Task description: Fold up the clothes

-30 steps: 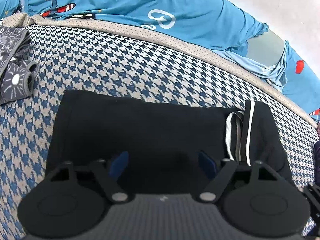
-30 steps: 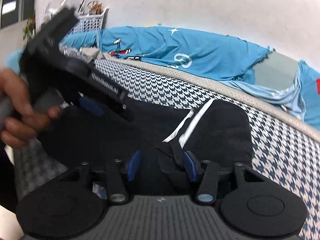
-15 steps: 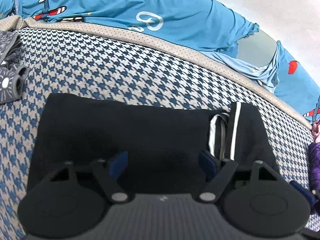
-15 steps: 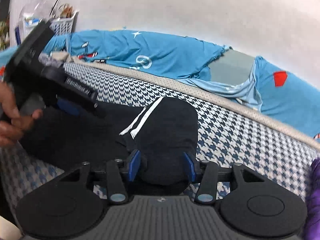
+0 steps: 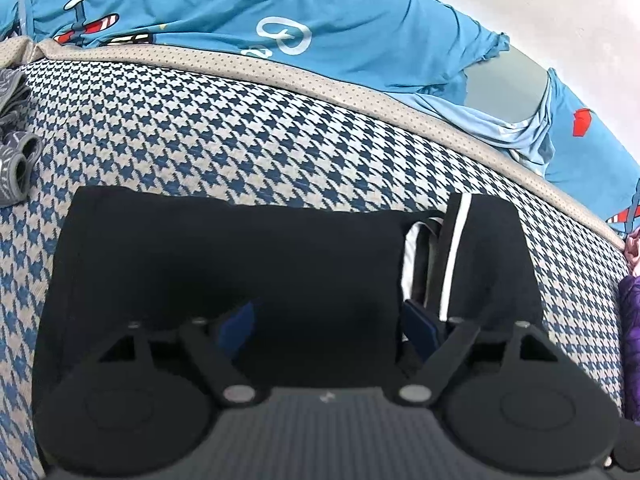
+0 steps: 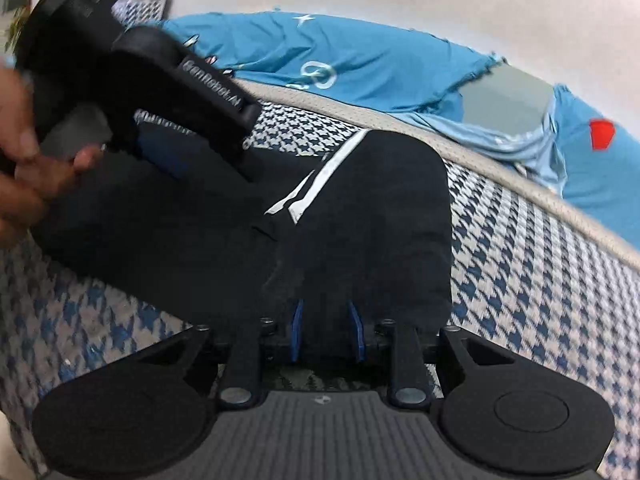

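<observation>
Black garment (image 5: 248, 264) with white stripes lies flat on houndstooth bed (image 5: 224, 136), long axis left-right across left wrist view, striped end at right. Left tool (image 5: 326, 326) spread wide over it, nothing gripped. Right tool (image 6: 326, 330) narrowed, pinching garment's near edge. Blue sheet (image 5: 248, 12) behind.

The black garment (image 5: 240, 256) has white stripes; the bed cover (image 5: 240, 140) is blue-and-white houndstooth; the sheet (image 5: 320, 20) is bright blue.

The left tool (image 6: 160, 148) bears white lettering, seemingly "GenRobot.AI".
</observation>
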Available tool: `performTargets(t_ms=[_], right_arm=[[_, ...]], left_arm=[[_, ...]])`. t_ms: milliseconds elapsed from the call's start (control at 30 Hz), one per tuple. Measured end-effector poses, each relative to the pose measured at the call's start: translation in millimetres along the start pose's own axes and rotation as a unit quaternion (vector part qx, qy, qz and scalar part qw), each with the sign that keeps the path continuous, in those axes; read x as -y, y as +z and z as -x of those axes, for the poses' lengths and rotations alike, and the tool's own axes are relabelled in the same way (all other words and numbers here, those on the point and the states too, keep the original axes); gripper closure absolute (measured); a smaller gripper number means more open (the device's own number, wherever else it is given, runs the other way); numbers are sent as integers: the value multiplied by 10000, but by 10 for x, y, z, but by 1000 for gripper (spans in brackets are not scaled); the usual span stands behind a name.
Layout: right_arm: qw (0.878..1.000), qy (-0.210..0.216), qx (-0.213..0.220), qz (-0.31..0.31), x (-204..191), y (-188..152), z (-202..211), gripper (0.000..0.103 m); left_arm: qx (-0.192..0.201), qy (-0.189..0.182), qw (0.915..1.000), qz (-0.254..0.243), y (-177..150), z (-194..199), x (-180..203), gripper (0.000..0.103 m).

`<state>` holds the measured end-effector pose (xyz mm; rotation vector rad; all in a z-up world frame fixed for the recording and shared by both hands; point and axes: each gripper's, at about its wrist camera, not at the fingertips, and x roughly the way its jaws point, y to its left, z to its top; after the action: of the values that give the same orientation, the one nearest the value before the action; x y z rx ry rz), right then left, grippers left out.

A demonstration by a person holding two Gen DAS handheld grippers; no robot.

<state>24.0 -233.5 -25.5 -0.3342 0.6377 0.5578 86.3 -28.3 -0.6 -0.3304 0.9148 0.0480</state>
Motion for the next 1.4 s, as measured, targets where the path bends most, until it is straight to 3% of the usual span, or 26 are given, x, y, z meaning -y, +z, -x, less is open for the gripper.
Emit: performTargets(t_ms=[133,400,633,1000,1400], right_arm=[[9994,145,-8,-302,64,-13,-25,79],[9997,-32,-32,-249,-10,-5,-28,80],[9988,-120,111,-463,-7,94,118,79],[9974,621,336,138,-580,233,217,78],[9831,1511,384,960,-1339,293,125,69]], left_arm=[[13,34,10000,3,8,7,-35,23],[63,121,9998,112,34,49,-149,22],[155,262,9992,255,65,192,-480,18],[125,286,9986,430,69,367,-990,18],[4,45,9993,371,91,490,-1290,18]])
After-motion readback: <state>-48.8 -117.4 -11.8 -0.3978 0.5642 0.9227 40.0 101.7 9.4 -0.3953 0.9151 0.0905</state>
